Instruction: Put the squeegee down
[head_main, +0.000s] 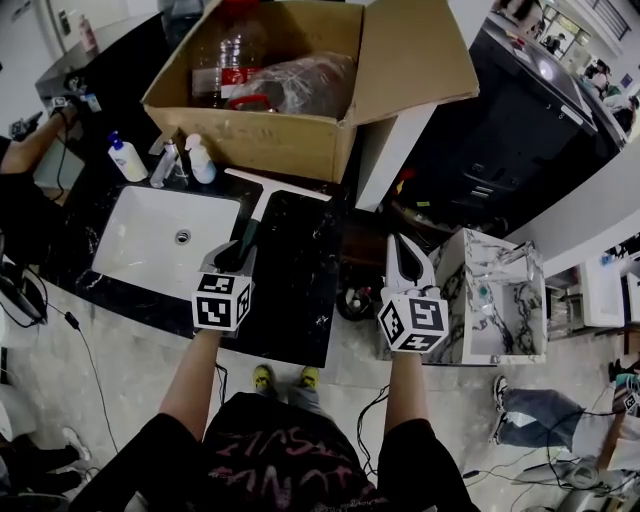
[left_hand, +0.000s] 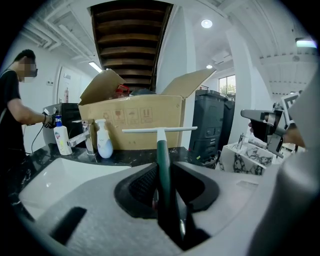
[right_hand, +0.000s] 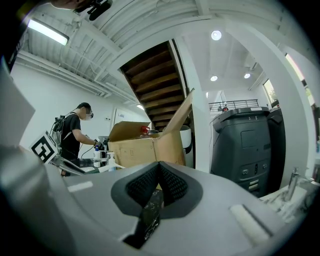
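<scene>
Nearest, the left gripper (head_main: 236, 256) is clamped on the dark handle of the squeegee (head_main: 262, 200), so the tool is carried low over the black counter (head_main: 300, 300) and is apparently not yet laid down. At 3 o'clock, off the counter's edge, the right gripper (head_main: 403, 246) is kept closed on nothing, out of the way. The blade is pointed toward 12 o'clock, probably to be laid flat between the sink (head_main: 140, 250) at 10 o'clock and the cardboard box (head_main: 250, 135) beyond.

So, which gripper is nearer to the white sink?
Left. The left gripper, holding the squeegee, is by the sink's right edge; the right gripper hangs beyond the counter's right end, well away.
</scene>
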